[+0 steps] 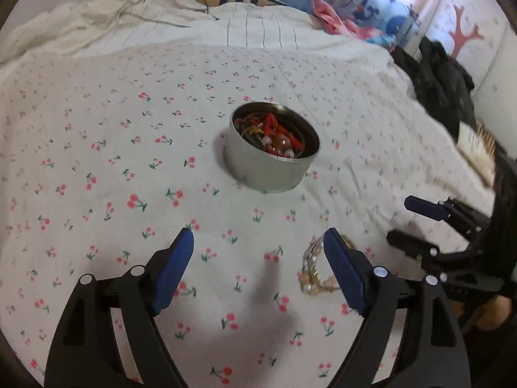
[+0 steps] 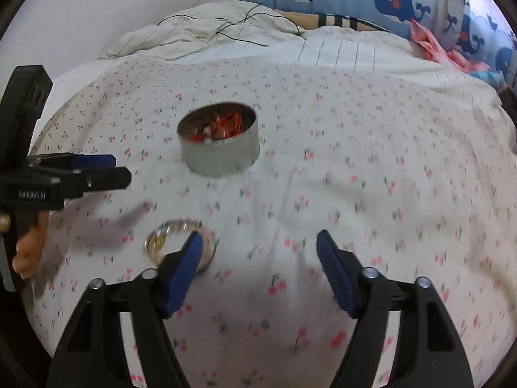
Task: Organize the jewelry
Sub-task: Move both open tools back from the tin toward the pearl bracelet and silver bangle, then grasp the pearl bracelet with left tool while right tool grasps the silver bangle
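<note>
Jewelry: a pale beaded bracelet [image 1: 315,270] lies on the cherry-print bedsheet [image 1: 97,161], below a round silver tin [image 1: 269,165].
Left wrist view alone shows the tin's red beads sharply; left gripper [image 1: 258,241] and right gripper [image 2: 258,242] are spread, pinching nothing.

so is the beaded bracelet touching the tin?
Apart. In the left wrist view the beaded bracelet lies by the left tool's right finger, with a stretch of bare cherry-print sheet between it and the tin.
</note>
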A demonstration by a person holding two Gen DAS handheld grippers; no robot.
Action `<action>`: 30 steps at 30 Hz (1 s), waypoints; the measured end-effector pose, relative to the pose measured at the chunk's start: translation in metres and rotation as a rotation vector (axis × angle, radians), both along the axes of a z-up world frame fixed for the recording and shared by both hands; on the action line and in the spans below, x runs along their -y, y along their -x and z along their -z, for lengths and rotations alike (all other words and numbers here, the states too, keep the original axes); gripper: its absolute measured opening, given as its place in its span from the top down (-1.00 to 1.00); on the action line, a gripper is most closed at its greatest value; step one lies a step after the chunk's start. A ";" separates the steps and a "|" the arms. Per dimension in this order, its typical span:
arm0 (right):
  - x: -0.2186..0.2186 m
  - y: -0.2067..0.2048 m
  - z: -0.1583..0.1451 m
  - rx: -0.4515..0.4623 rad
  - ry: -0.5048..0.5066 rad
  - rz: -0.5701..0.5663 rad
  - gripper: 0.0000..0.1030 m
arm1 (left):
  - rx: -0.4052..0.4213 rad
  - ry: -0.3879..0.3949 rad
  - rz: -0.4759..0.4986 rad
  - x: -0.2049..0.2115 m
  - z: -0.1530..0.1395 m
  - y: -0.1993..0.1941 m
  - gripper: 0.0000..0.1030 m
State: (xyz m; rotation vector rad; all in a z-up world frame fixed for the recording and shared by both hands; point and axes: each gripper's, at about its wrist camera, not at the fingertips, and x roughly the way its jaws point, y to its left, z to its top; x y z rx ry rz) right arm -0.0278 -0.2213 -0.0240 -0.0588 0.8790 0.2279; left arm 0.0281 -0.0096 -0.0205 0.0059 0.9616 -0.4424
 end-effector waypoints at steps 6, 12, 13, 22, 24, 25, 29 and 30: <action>-0.025 -0.005 0.017 -0.015 0.096 -0.038 0.16 | 0.016 -0.002 -0.076 -0.013 -0.007 -0.004 -0.53; -0.031 -0.016 0.029 -0.047 0.121 -0.054 0.16 | -0.028 0.047 -0.113 -0.023 -0.006 -0.010 -0.55; -0.035 -0.019 0.034 -0.065 0.133 -0.065 0.16 | -0.029 0.051 -0.112 -0.022 -0.006 -0.010 -0.55; -0.050 -0.019 0.037 0.017 0.400 0.014 0.26 | -0.024 0.015 -0.080 -0.012 -0.005 -0.008 -0.57; -0.033 -0.022 0.033 0.019 0.420 0.094 0.27 | -0.037 0.002 -0.044 -0.005 0.000 -0.008 -0.57; -0.019 -0.026 0.030 0.000 0.374 0.132 0.27 | -0.038 -0.006 -0.023 -0.001 0.002 -0.006 -0.57; 0.013 -0.032 0.028 -0.067 0.165 0.181 0.27 | 0.018 -0.091 0.106 0.036 0.009 0.010 -0.57; 0.011 -0.032 0.029 -0.071 0.157 0.171 0.27 | 0.045 -0.126 0.140 0.047 0.013 0.016 -0.57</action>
